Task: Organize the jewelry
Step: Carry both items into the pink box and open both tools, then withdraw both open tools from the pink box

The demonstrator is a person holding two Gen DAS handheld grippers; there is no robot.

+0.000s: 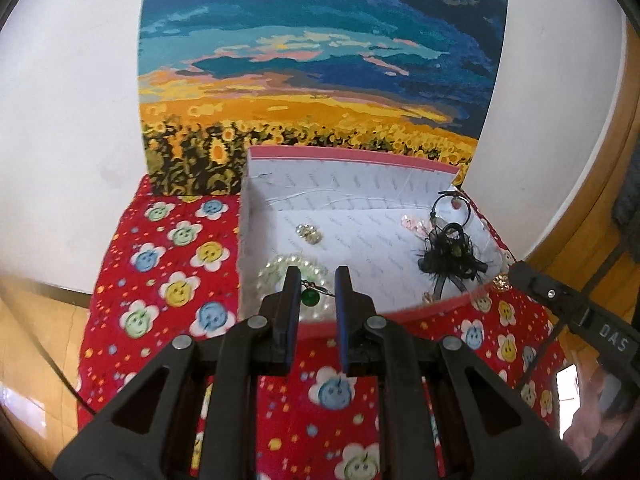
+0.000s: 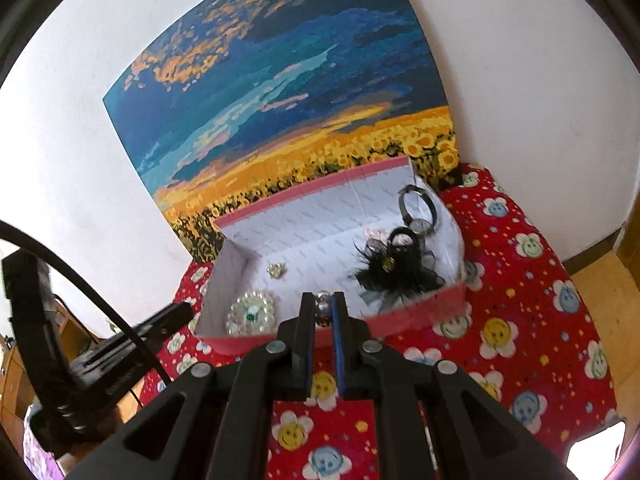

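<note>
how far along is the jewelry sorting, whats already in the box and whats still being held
Done: the pearl bracelet, a small gold piece, the black feather clip and a watch already lie in the box. In hand: the right gripper pinches a silver bead piece over the near wall; the left gripper is open above a green bead charm. Left: releasing the bead piece.

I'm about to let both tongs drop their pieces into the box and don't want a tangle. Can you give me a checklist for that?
1. Right tongs hold beads between the fingers: ok.
2. Right tongs over the box, not the cloth: ok.
3. Left tongs gripping the green pendant and its chain: cannot tell; the fingers stand apart.
4. Pearl brooch lies right under the pendant: not ok, snag risk.
5. Bare floor mid-box, between the small brooch and the black bow: ok.
</note>
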